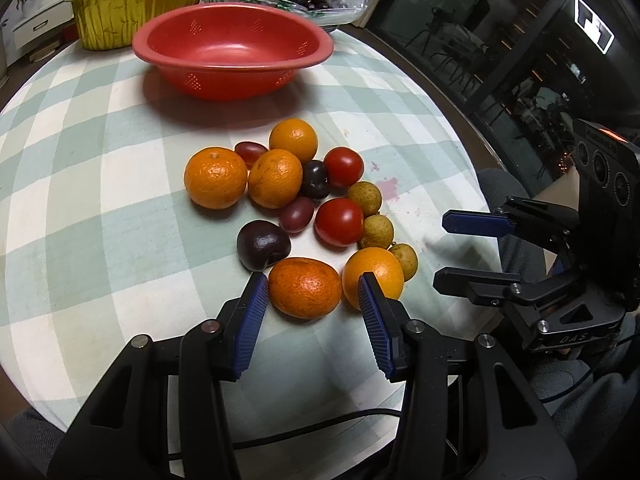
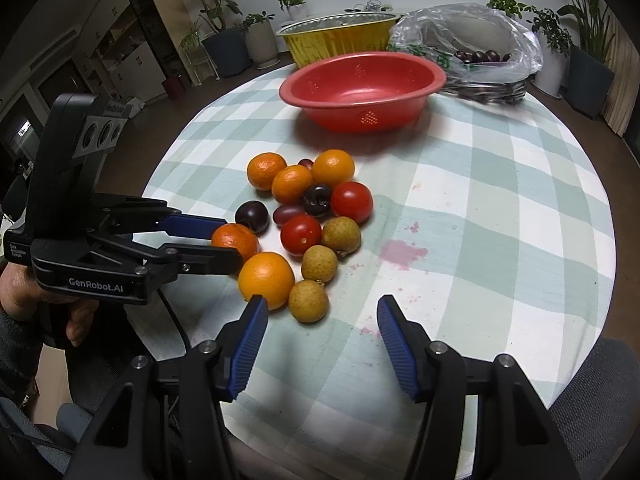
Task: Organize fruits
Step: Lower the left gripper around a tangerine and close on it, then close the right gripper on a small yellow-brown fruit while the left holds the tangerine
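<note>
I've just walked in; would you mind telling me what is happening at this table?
A person holding a gripper in each hand is sorting a pile of fruit on a checked tablecloth. The left gripper brackets a mandarin at the pile's near edge; whether its pads press it is unclear. The right gripper hangs open nearby, holding nothing. The red colander behind the pile is empty.

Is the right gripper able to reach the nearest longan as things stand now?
Probably yes. The right gripper stands open just short of the nearest longan, which sits at the pile's edge; only a mandarin beside it crowds one finger.
</note>
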Tool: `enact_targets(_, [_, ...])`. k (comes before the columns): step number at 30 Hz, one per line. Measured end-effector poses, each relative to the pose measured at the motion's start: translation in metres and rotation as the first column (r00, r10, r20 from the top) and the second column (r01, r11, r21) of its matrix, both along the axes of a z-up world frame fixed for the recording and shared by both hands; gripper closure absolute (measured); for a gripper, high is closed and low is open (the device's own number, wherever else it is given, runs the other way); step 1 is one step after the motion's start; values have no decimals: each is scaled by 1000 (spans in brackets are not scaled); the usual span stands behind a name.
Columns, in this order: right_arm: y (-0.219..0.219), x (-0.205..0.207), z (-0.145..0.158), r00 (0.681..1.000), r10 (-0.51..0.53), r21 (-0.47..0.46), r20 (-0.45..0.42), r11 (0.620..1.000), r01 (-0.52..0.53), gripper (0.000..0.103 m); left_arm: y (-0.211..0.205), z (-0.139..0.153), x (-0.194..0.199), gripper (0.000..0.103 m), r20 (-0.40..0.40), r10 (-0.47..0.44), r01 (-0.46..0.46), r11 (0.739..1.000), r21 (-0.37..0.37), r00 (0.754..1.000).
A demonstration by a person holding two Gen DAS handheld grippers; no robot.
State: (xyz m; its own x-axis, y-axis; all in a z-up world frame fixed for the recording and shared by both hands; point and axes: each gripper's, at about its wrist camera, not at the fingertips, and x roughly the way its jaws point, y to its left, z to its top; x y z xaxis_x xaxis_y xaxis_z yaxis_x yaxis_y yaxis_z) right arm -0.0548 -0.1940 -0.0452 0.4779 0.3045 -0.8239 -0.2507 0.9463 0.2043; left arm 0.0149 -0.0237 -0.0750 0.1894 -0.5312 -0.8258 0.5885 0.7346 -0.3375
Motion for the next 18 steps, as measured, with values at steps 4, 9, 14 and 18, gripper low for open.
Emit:
enact_targets(4, [1, -1, -1, 1000, 1, 1, -4, 1000, -1, 42, 2, 0, 1, 69, 8, 7, -7, 1000, -7, 1000])
enact_targets(9, [3, -1, 0, 1000, 11, -1, -3, 1000, -11, 43, 3, 0, -1, 70, 19, 4, -4, 1000, -6, 1000])
enact_targets(14, [8, -1, -5, 999, 34, -11, -16, 999, -34, 49, 10, 3, -6, 70, 26, 19, -19, 1000, -14, 999])
enact_targets(18, [12, 1, -10, 998, 67, -36, -19, 997, -67, 56, 20, 6, -10, 70, 28, 40, -39, 999, -24, 999])
